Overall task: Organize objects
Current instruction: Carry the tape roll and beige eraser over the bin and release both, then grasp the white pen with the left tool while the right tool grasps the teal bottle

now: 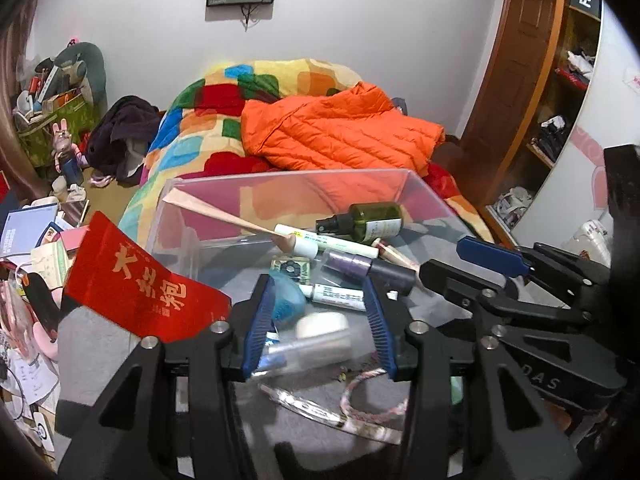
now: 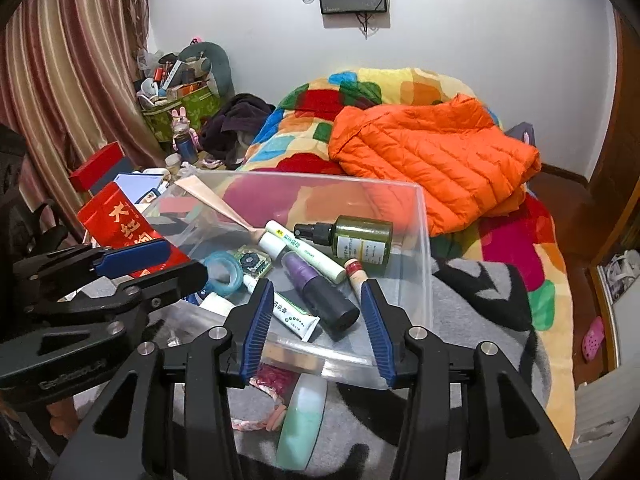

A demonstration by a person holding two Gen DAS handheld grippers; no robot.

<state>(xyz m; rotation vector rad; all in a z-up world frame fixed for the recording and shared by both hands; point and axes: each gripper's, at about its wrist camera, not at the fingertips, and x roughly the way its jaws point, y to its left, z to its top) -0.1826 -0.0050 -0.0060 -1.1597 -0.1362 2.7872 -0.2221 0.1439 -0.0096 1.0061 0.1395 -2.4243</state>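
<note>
A clear plastic bin (image 1: pixel 208 216) (image 2: pixel 420 248) sits on a grey blanket on the bed. It holds a green spray bottle (image 1: pixel 370 220) (image 2: pixel 360 238), a white tube (image 1: pixel 332 242) (image 2: pixel 308 254), a purple and black bottle (image 1: pixel 372 268) (image 2: pixel 320 296), a teal ring (image 2: pixel 224 270) and several small tubes. My left gripper (image 1: pixel 320 312) is open, and a blurred clear bottle with a white cap (image 1: pixel 316 340) lies between its fingers, not gripped. My right gripper (image 2: pixel 316 320) is open and empty over the bin's near wall. A pale green bottle (image 2: pixel 304 420) lies below it.
A red packet with gold characters (image 1: pixel 140 280) (image 2: pixel 124 224) leans at the bin's left. A beaded cord (image 1: pixel 368 400) and a foil strip (image 1: pixel 320 412) lie on the blanket. An orange jacket (image 1: pixel 336 128) (image 2: pixel 432 152) lies on the patchwork quilt behind. Clutter fills the left side.
</note>
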